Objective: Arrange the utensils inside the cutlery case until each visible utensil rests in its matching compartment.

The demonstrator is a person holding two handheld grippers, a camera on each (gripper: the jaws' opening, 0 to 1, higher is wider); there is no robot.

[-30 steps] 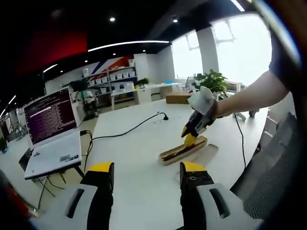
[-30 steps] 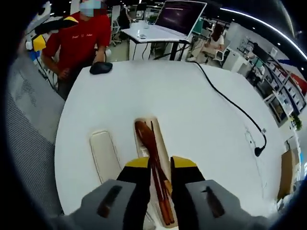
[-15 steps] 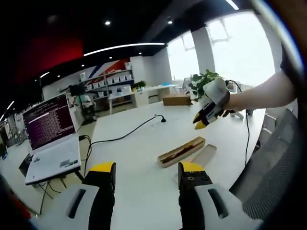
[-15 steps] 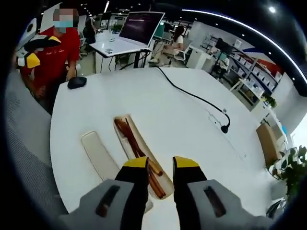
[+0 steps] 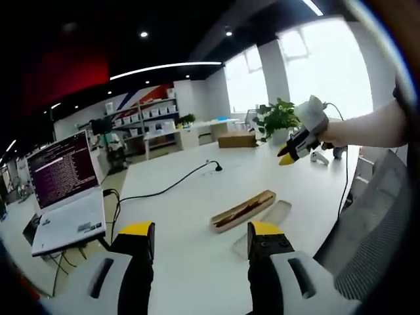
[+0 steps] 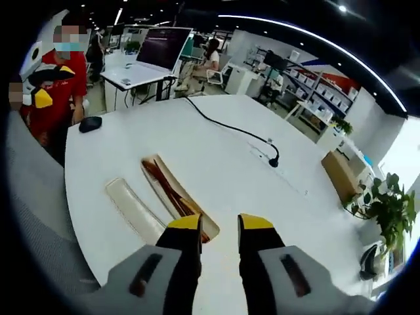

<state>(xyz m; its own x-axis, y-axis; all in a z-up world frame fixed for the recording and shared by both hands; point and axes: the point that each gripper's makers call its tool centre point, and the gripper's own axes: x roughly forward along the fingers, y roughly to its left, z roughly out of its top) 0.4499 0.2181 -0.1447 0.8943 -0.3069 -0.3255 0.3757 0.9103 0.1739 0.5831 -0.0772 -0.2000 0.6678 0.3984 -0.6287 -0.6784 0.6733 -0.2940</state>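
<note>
Both my grippers up off the table, nothing held.

Left gripper (image 5: 200,237): jaws apart, empty, laptop (image 5: 67,197) off to its left. Case (image 6: 172,195) lies open on the table (image 6: 249,177), brown utensils (image 6: 167,192) lengthwise inside, lid (image 6: 134,210) just beside it. Right gripper (image 6: 219,224): jaws apart, empty, above the case's near end.

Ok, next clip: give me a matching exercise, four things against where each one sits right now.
Things:
1. cutlery case
2. lid
3. computer mouse
4. right gripper

Places:
A. at the table's edge near the person in red
B. flat on the table beside the case
C. in the air above the table
D. on the table, open, utensils inside

Pairs: 1-D, 2-B, 3-A, 4-C
</note>
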